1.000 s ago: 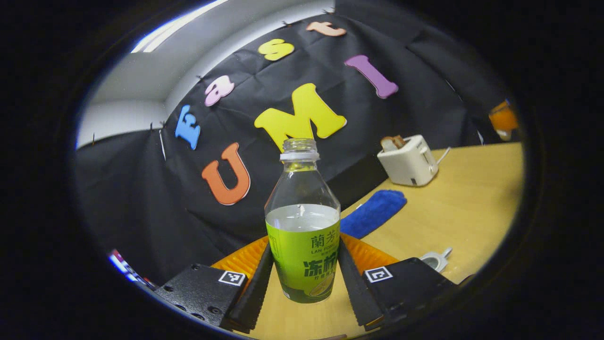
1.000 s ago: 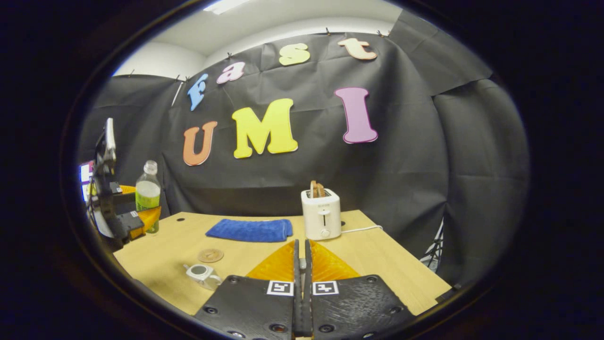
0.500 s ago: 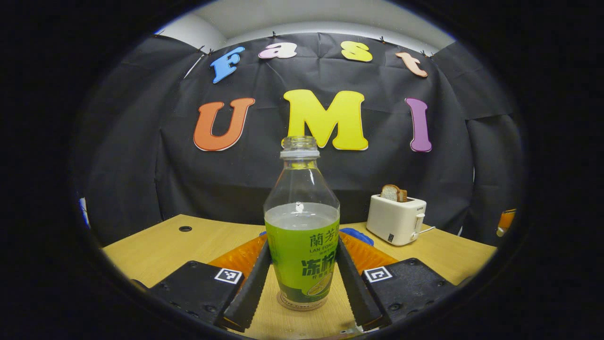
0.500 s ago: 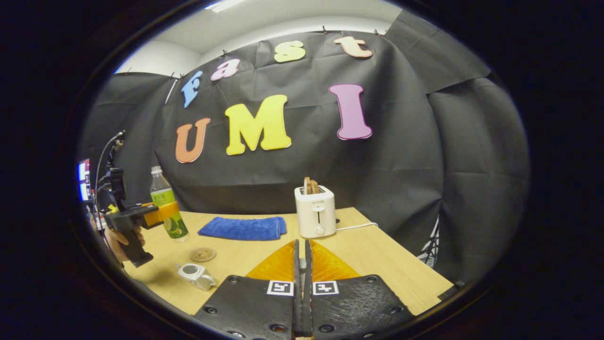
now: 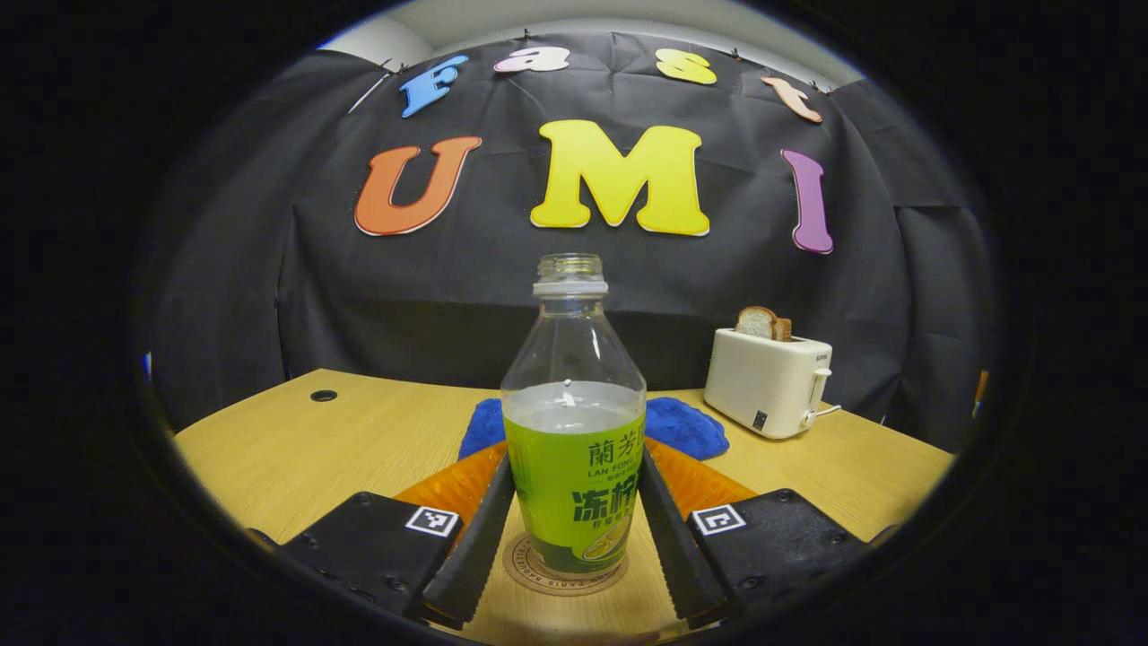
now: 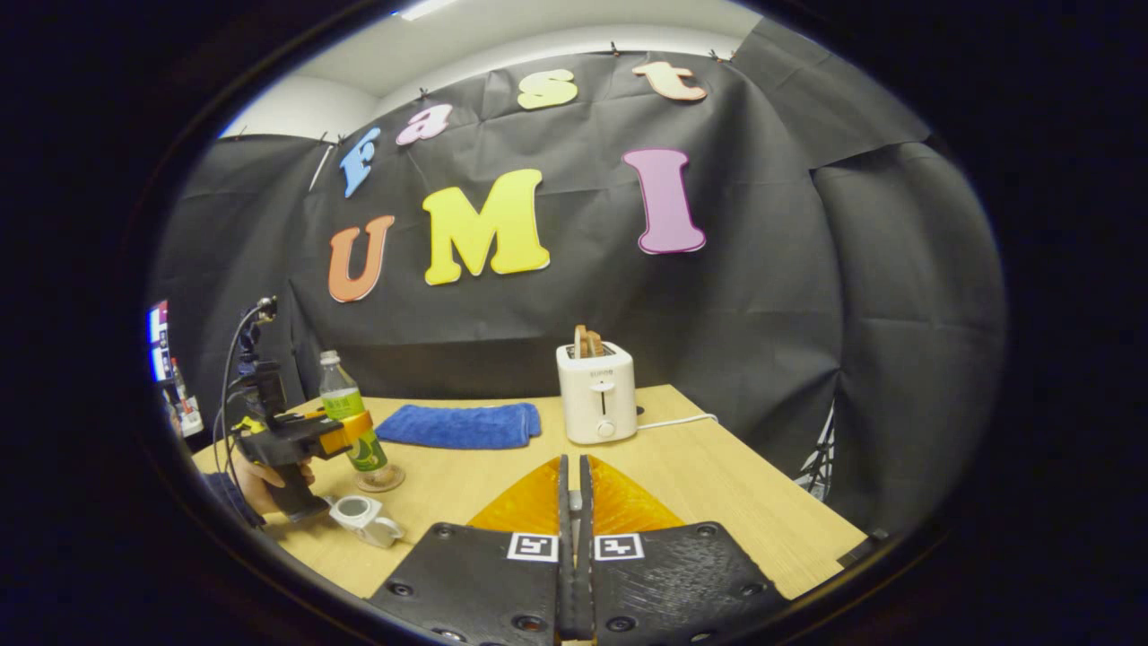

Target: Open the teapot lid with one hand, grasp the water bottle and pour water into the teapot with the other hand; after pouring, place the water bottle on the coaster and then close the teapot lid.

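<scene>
Hiding coaster [image 5: 560,571] centre: bottle [image 5: 574,431] betw. left tongs [image 5: 574,547].

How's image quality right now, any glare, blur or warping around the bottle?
Left gripper view: water bottle sharp, small highlights on its clear shoulder, coaster under it crisp; table edge bows from fisheye. Right gripper view: bottle small near the left rim, still legible; toaster sharp; ceiling light glares at top.

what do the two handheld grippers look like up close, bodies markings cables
Both the left gripper and the right gripper have black bolted bodies, ribbed orange panels behind long fingers, and square black-and-white tags. Seen from the right gripper view, the left one has a pistol handle and black cables.
</scene>
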